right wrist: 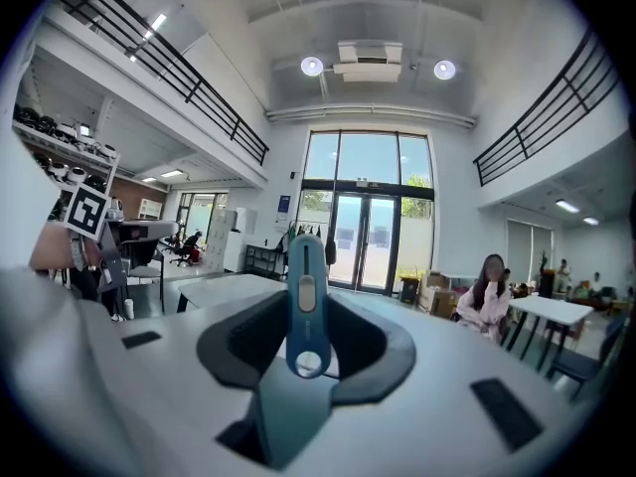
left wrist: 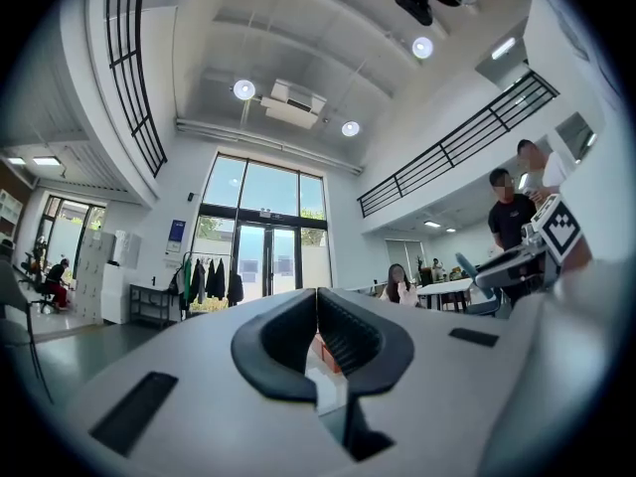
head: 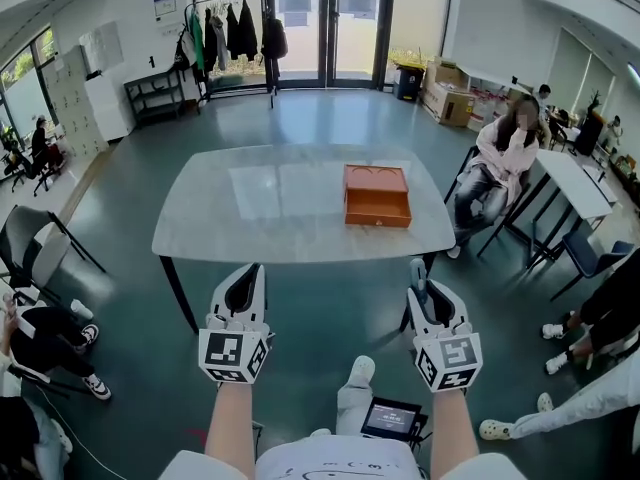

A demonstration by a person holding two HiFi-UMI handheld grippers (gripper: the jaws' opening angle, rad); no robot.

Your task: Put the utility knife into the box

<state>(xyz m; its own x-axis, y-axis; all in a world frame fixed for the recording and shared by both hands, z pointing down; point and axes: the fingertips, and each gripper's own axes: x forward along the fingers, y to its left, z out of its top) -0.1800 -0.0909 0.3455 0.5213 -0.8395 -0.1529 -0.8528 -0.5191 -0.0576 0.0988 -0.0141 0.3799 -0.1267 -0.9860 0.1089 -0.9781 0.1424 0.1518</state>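
Observation:
An orange box point(head: 377, 208) lies open near the right side of the pale table point(head: 270, 218), well ahead of both grippers. My right gripper point(head: 418, 271) hangs short of the table's near edge, shut on a blue utility knife point(right wrist: 306, 286) that stands upright between its jaws and sticks out past the tips. To its left my left gripper point(head: 249, 272) is level with it, its jaw tips touching and nothing in them. In the left gripper view a bit of the orange box point(left wrist: 322, 350) shows through the gap behind the shut tips of that gripper point(left wrist: 316, 294).
A person sits on a chair point(head: 500, 158) by the table's right end, beside a white table point(head: 575, 183). More chairs and seated people are at the left point(head: 35, 253) and right edges. A small screen point(head: 391, 418) sits low near my legs.

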